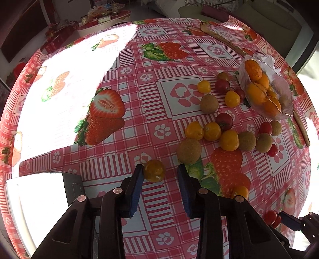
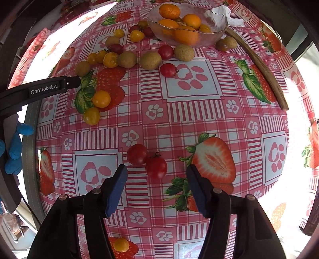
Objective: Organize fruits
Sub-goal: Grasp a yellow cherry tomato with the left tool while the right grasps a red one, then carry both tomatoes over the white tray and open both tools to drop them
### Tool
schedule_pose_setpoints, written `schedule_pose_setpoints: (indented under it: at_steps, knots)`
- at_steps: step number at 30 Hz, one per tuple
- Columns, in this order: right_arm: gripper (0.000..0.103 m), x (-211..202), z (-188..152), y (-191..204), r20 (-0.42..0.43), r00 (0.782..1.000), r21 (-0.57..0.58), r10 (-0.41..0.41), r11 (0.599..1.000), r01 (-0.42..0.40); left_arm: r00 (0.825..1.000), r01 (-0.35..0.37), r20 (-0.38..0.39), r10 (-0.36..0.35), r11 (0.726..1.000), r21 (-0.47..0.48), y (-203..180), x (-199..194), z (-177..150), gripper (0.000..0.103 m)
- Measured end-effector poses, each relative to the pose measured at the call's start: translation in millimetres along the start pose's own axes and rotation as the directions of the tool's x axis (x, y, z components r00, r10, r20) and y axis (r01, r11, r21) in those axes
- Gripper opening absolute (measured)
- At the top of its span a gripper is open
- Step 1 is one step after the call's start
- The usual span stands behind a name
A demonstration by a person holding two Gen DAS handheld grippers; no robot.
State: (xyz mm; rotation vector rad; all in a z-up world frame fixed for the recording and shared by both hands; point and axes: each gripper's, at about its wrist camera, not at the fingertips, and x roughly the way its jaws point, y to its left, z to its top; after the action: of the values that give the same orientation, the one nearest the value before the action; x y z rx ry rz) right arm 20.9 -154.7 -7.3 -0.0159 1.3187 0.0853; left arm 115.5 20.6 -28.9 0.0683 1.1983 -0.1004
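Note:
My left gripper (image 1: 160,171) is open; a yellow tomato (image 1: 154,170) lies on the table between its fingers, against the left pad. A brown kiwi (image 1: 189,151) sits just beyond the right finger. My right gripper (image 2: 157,171) is open, with two red tomatoes (image 2: 156,167) on the table just ahead, between the fingertips. Several yellow and red tomatoes and kiwis (image 1: 229,139) lie scattered further out. A glass bowl (image 2: 217,33) holds oranges (image 2: 186,35).
The round table has a pink strawberry cloth (image 2: 179,123). A wooden stick (image 2: 261,67) lies at the right near the bowl, with crumpled paper (image 2: 223,14) on its rim. The left gripper's arm (image 2: 41,88) enters the right wrist view. A yellow tomato (image 2: 121,244) lies under the right gripper.

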Motion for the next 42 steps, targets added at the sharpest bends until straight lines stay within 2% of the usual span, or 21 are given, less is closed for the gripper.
schedule_pose_setpoints:
  at_steps: [1,2,8,11,14,17,18,21,27,35,39,42]
  knots:
    - [0.027,-0.5,1.8,6.8,0.028,1.0,-0.006,-0.002,1.0,0.002,1.0,0.011,0.001,-0.011,1.0,-0.001,-0.5,-0.9,-0.4,0.022]
    - [0.022,-1.4,2.9,10.1,0.033,0.999,-0.001,0.004,1.0,-0.004,1.0,0.018,0.001,-0.018,1.0,-0.005,-0.8,-2.1,-0.4,0.022]
    - [0.022,-16.8,1.5,10.2,0.04,0.994,0.08,0.099,0.992,-0.102,1.0,0.019,0.002,-0.019,1.0,-0.004,3.7,-18.4,-1.0,0.022]
    - [0.022,-18.5,-0.6,-2.0,-0.001,0.988,0.125,0.153,0.98,-0.151,0.999,0.047,0.014,-0.047,0.999,-0.02,7.4,-31.3,-6.4,0.022]
    - [0.022,-18.6,-0.9,-8.1,-0.025,0.984,0.15,0.175,0.974,-0.169,0.999,0.043,0.029,-0.042,0.998,-0.036,11.6,-46.6,-10.2,0.022]
    - [0.022,-23.0,7.8,-38.4,-0.029,0.982,0.148,0.185,0.973,-0.178,0.998,0.039,0.041,-0.037,0.998,-0.05,17.6,-60.5,-14.9,0.022]
    - [0.022,-24.7,10.0,-34.5,-0.024,0.982,0.142,0.189,0.973,-0.184,0.998,0.037,0.045,-0.035,0.998,-0.056,21.5,-65.2,-18.5,0.022]
    - [0.022,-29.9,17.6,-16.2,-0.011,0.979,0.111,0.202,0.974,-0.2,0.998,0.031,0.051,-0.027,0.996,-0.083,35.8,-77.4,-29.7,0.022]
    - [0.022,-37.6,36.3,36.3,-0.01,0.967,0.024,0.255,0.967,-0.254,0.998,-0.034,0.046,0.042,0.988,-0.152,85.6,-96.6,-57.1,0.022]
    - [0.022,-32.5,56.4,133.5,-0.057,0.932,-0.121,0.358,0.924,-0.362,0.991,-0.128,-0.008,0.131,0.954,-0.271,160.9,-94.6,-97.2,0.022]
    - [0.022,-25.5,63.9,176.9,-0.097,0.912,-0.163,0.397,0.898,-0.409,0.986,-0.169,-0.044,0.164,0.936,-0.31,183.9,-88.3,-116.2,0.022]
    - [0.022,-17.3,66.9,205.9,-0.131,0.904,-0.195,0.407,0.884,-0.425,0.986,-0.168,-0.064,0.156,0.928,-0.332,193.1,-81.2,-126.8,0.022]
